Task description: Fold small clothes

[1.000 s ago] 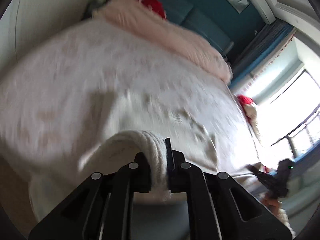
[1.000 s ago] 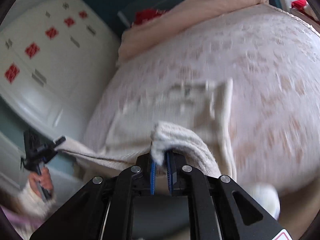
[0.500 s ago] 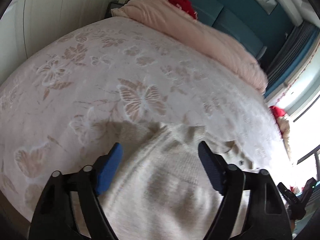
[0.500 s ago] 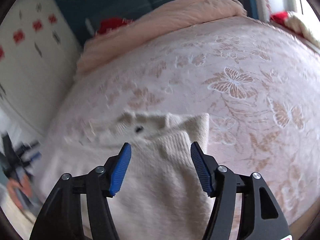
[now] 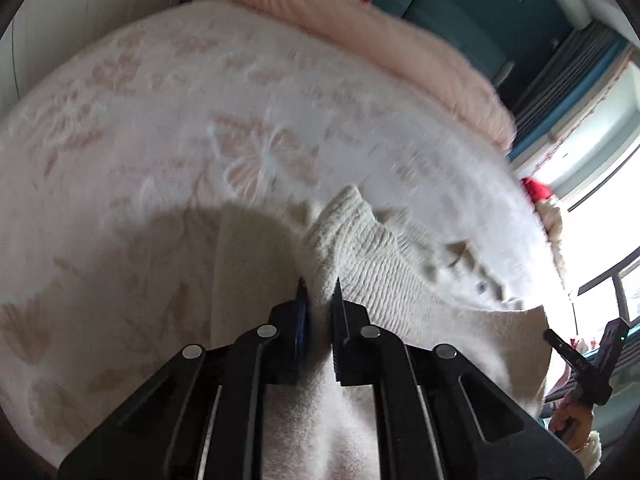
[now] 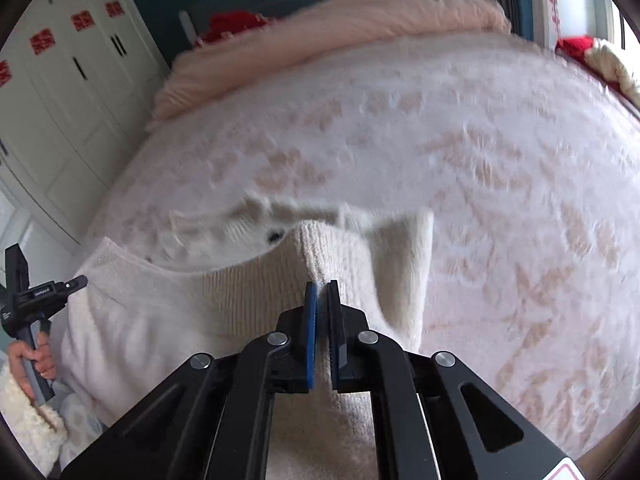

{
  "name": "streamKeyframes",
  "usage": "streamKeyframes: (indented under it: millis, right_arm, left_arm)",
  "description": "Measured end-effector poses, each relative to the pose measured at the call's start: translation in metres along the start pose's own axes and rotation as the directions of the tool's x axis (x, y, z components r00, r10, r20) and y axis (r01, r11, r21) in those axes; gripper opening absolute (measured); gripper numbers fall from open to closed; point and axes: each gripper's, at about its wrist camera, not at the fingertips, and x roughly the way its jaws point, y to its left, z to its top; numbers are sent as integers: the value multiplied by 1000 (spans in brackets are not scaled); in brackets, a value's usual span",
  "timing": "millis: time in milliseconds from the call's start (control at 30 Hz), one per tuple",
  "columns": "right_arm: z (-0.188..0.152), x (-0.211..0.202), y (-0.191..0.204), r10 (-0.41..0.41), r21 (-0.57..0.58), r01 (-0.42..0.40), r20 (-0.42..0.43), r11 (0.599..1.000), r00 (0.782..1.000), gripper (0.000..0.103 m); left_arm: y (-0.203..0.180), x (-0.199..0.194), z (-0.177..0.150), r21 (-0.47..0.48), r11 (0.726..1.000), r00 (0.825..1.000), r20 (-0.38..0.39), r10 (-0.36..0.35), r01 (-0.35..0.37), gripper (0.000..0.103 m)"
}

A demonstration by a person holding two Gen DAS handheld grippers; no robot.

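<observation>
Left wrist view: left gripper point(image 5: 319, 286) jaws clamped on a sweater point(image 5: 400, 280) fold. Right gripper point(image 6: 322, 286) jaws likewise pinch its ribbed edge. Sweater lies on bed point(image 6: 500, 168), stretched crosswise between both grippers, remainder ahead.

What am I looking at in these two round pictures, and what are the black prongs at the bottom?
No robot here: a person holds a hand tool in each hand, each with a wide-angle camera looking along its two prongs. One picture is from the left claw, the other from the right claw. Each claw is shut on a pinched ridge of the cream knitted sweater, which lies partly on a bed with a butterfly-patterned bedspread. A pink blanket lies across the far end. At each picture's edge you can see the other tool in the person's hand.
</observation>
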Motion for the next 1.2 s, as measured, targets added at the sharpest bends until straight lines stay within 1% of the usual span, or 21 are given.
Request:
streamKeyframes:
  millis: [133,200,233,300,333,400,433,500,533,567,600,633,667,767,833,867,933,967,1033,1100,1200]
  right_arm:
    - [44,-29,12,22,-7,-21,120,1000,992,5]
    - [63,-17,9,-30,-4,31,139,1000,990,5]
    - [68,0,4,-55,4,55,114,998,992,6]
    - [69,38,-14,-71,55,69,30,996,997,8]
    - [64,62,-26,-64,93,65,-21,994,998,10]
    - [55,90,-35,-128,86,136,-101,987,987,10]
    - [52,91,-35,-152,73,159,-101,985,983,12]
    - [47,72,-32,-111,88,115,-51,989,992,20]
    - [43,57,-29,-90,88,93,-32,992,995,36]
    - [36,43,-27,-80,87,81,-9,993,997,47]
    - [28,30,-25,-67,86,65,16,994,998,51]
    - [16,19,-25,-70,79,67,31,995,997,58]
    - [5,14,-25,-95,67,93,30,993,995,60]
    - [-28,19,-27,-155,48,157,-38,986,987,60]
    - [-46,21,-32,-132,86,137,-62,987,989,60]
    - [-53,22,-33,-119,100,125,-64,987,991,51]
    - [-60,25,-36,-96,122,106,-83,987,992,16]
    - [-58,25,-39,-83,143,95,-89,985,993,14]
    - [-49,15,-42,-78,162,87,-58,983,995,7]
    - [-42,2,-46,-104,146,107,-32,983,994,7]
    - [-54,27,-62,-124,118,143,-153,983,980,9]
  left_arm:
    - [-27,-27,37,32,999,994,99,-44,41,8]
    - [-32,-18,54,31,1000,994,108,-6,3,9]
    - [-31,-8,60,28,999,996,93,12,-15,10]
    - [-22,28,65,19,993,992,47,113,-114,17]
    - [-16,53,62,31,986,986,-12,167,-166,17]
    - [-4,85,51,53,963,957,-113,268,-264,17]
    - [1,88,44,45,962,954,-126,272,-269,16]
    - [4,70,35,10,976,973,-70,219,-218,18]
    - [4,59,30,6,978,977,-56,207,-207,20]
    - [3,45,23,-5,983,982,-51,183,-183,32]
    - [4,34,16,-13,987,986,-38,159,-160,47]
    - [4,21,6,-15,989,989,-15,149,-149,54]
    - [4,13,-3,-11,986,987,-6,164,-164,64]
    - [9,4,-30,-33,986,985,-45,164,-165,65]
    - [15,-1,-45,-74,985,987,-53,153,-157,64]
    - [19,-3,-52,-88,986,989,-55,139,-144,59]
    - [23,-1,-62,-88,982,985,-72,159,-165,29]
    - [25,2,-63,-82,978,979,-90,182,-189,10]
    - [32,-1,-62,-124,974,979,-98,177,-188,6]
    - [35,-3,-60,-128,967,973,-103,206,-218,4]
    - [41,7,-63,-119,963,966,-129,225,-241,4]
